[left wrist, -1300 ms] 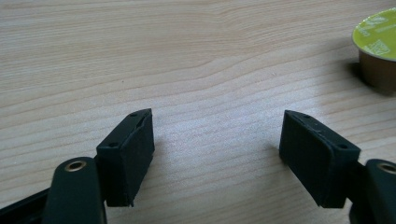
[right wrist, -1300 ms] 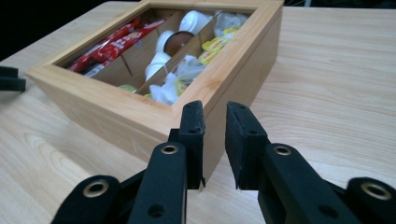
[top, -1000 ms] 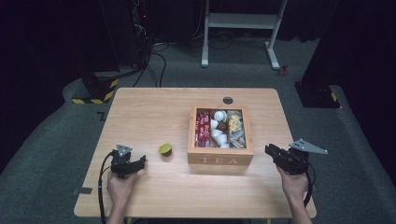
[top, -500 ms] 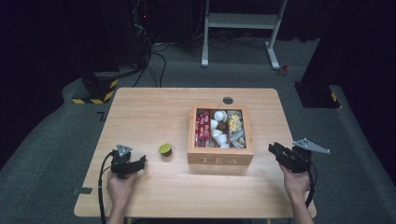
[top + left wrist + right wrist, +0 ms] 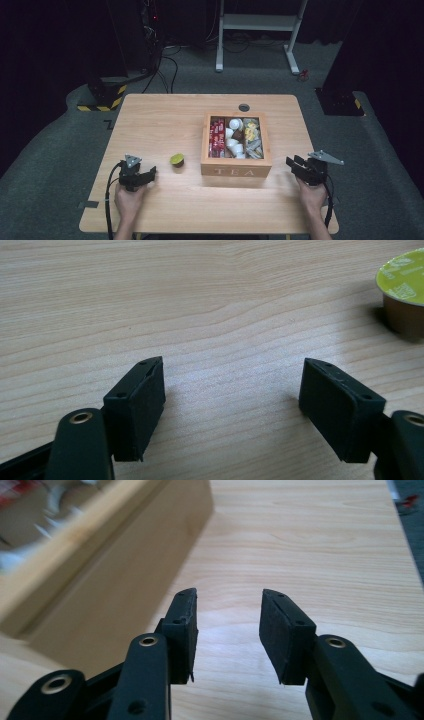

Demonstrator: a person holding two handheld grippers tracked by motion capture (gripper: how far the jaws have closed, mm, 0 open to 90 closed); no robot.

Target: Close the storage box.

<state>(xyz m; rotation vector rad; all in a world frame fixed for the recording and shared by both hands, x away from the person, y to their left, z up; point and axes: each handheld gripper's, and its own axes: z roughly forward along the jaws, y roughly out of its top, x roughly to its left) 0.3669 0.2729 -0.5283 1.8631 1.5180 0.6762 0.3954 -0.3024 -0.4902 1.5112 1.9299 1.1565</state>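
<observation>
Risk, we judge: our left hand-held gripper (image 5: pixel 232 405), jaws wide apart and empty, could tip the green-lidded capsule (image 5: pixel 404 295) standing upper right of frame on the surface (image 5: pixel 200 300); right hand-held gripper (image 5: pixel 227 630) parted beside the tea box (image 5: pixel 100 565).

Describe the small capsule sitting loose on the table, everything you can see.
The capsule is a small round pod with a yellow-green printed foil lid and a brownish-gold body. It stands upright, lid up, on the bare wooden table, left of the tea box and apart from it. Nothing touches it; the open left tool is nearby.
</observation>
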